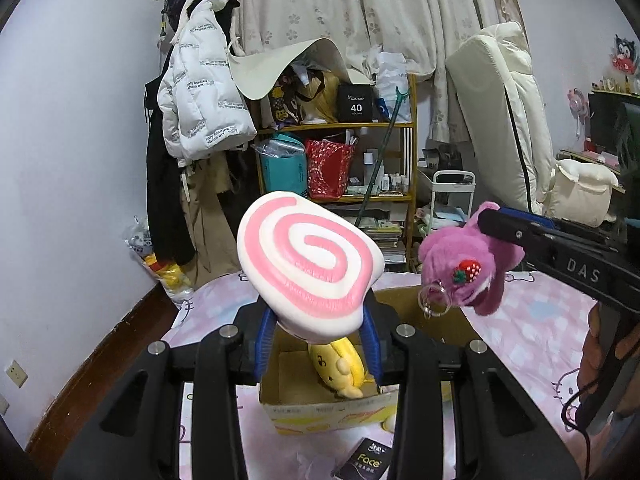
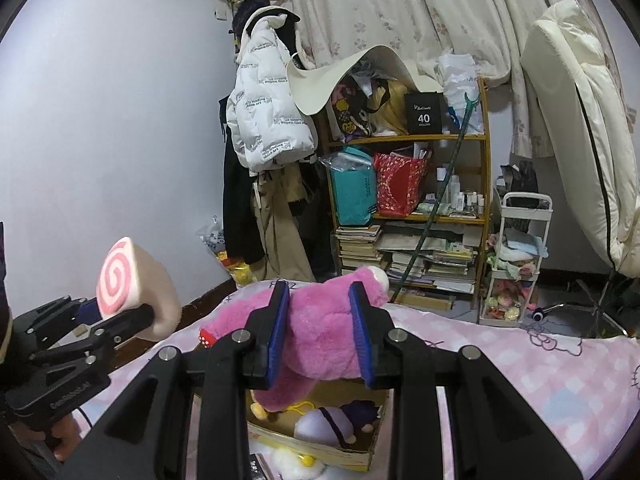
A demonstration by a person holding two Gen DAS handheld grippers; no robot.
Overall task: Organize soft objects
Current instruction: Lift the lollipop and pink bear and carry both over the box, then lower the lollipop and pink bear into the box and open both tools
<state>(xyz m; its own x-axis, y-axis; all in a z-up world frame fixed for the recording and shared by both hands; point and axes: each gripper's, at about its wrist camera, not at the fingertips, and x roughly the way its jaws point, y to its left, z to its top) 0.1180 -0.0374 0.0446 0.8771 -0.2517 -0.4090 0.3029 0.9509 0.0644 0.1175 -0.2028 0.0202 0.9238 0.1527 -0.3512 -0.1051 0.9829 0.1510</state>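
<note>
Holding both toys above the cardboard box (image 1: 320,412), your left gripper (image 1: 316,328) pinches the squishy swirl-roll cushion (image 1: 308,264) low — light, yielding; your right gripper (image 2: 320,336) squeezes the pink plush (image 2: 320,332) mid-body.

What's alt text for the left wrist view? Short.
The left gripper is clamped on a pink-and-white swirl cushion, held above an open cardboard box with a yellow plush inside, on a pink checked bedspread. At right, the right gripper holds a purple plush with a strawberry charm.
</note>
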